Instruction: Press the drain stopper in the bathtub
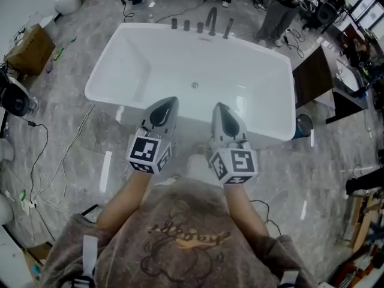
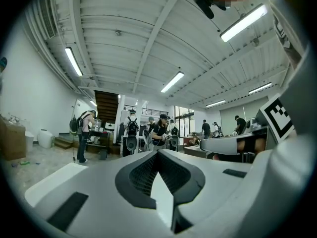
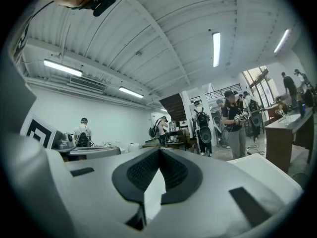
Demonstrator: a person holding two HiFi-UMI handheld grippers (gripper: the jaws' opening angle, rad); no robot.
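Note:
A white bathtub point(image 1: 108, 80) fills the middle of the head view. Its small round metal drain stopper point(image 1: 194, 85) sits on the tub floor. Both grippers hang over the near rim, side by side, aimed across the tub and apart from the stopper. My left gripper point(image 1: 170, 101) has its jaws together with nothing in them. My right gripper point(image 1: 219, 107) is likewise shut and empty. In the left gripper view my left gripper point(image 2: 158, 152) points level into the room, as does my right gripper point(image 3: 159, 150) in the right gripper view; the tub does not show in either.
Dark taps and a spout point(image 1: 210, 24) line the tub's far rim. A cardboard box point(image 1: 29, 48) stands at the left and a dark cabinet point(image 1: 312, 77) at the right. Cables point(image 1: 60, 161) trail over the marble floor. Several people point(image 2: 161, 130) stand at the back.

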